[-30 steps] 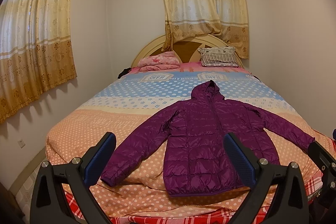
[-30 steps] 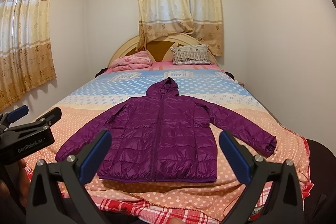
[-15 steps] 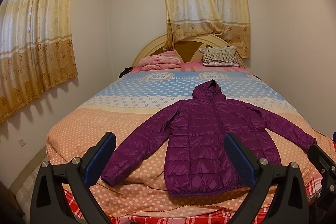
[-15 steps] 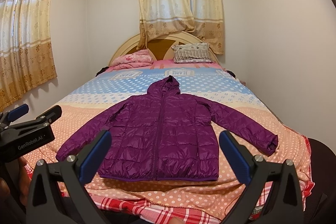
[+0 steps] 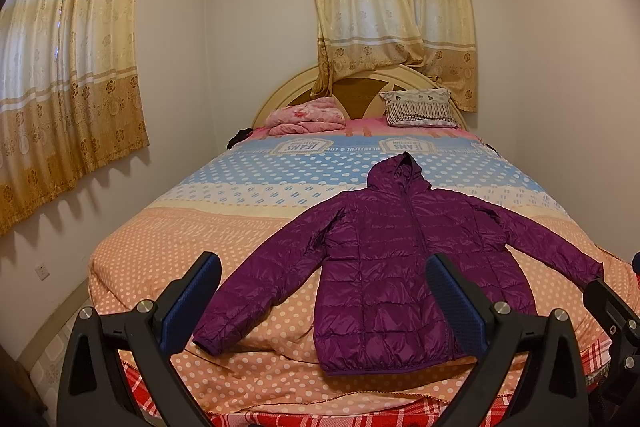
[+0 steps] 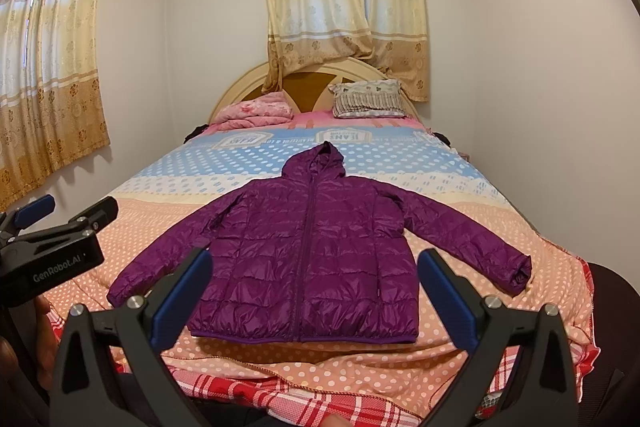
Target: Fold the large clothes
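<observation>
The purple quilted jacket (image 6: pixel 308 251) lies flat ahead of both grippers, untouched. Left gripper (image 5: pixel 324 303) and right gripper (image 6: pixel 316 297): jaws spread wide, empty. Judged light, soft and slippery; pinch each sleeve cuff firmly.

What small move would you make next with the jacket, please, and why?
Probably lower the left gripper toward the jacket's left sleeve cuff: the jacket lies flat and unfolded, sleeves spread, and both grippers, right included, hover open and empty.
</observation>
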### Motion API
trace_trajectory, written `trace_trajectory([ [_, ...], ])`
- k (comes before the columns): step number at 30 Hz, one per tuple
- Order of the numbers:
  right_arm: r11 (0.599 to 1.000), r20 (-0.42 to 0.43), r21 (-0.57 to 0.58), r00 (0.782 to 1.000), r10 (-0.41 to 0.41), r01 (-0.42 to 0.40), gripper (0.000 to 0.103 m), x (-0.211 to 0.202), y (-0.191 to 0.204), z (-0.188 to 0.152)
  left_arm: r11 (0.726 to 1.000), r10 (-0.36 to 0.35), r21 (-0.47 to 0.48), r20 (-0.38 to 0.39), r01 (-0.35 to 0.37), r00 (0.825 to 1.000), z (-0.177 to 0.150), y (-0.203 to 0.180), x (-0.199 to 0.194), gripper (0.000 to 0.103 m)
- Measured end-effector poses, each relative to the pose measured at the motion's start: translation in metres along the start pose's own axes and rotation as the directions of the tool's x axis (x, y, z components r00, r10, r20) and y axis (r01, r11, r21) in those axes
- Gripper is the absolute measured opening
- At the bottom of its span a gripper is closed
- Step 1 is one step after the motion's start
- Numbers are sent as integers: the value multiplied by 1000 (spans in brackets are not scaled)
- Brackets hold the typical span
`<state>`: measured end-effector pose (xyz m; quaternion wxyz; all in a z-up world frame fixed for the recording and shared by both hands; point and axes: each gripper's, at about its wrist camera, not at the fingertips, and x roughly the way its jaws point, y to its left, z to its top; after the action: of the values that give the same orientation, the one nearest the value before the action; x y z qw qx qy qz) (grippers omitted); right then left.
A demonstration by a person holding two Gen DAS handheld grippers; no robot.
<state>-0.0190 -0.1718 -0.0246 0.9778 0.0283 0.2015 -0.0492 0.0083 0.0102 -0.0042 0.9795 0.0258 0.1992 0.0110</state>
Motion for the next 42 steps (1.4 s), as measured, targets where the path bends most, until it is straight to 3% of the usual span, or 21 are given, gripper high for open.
trace_trajectory([
  [33,1000,-19,3,1000,10,-10,103,3,5,-6,1000,3,-1,2,-3,1000,1,4,2,102],
  [42,999,-84,31,996,34,-31,103,41,-19,-14,999,22,44,3,-22,1000,-5,5,30,102],
])
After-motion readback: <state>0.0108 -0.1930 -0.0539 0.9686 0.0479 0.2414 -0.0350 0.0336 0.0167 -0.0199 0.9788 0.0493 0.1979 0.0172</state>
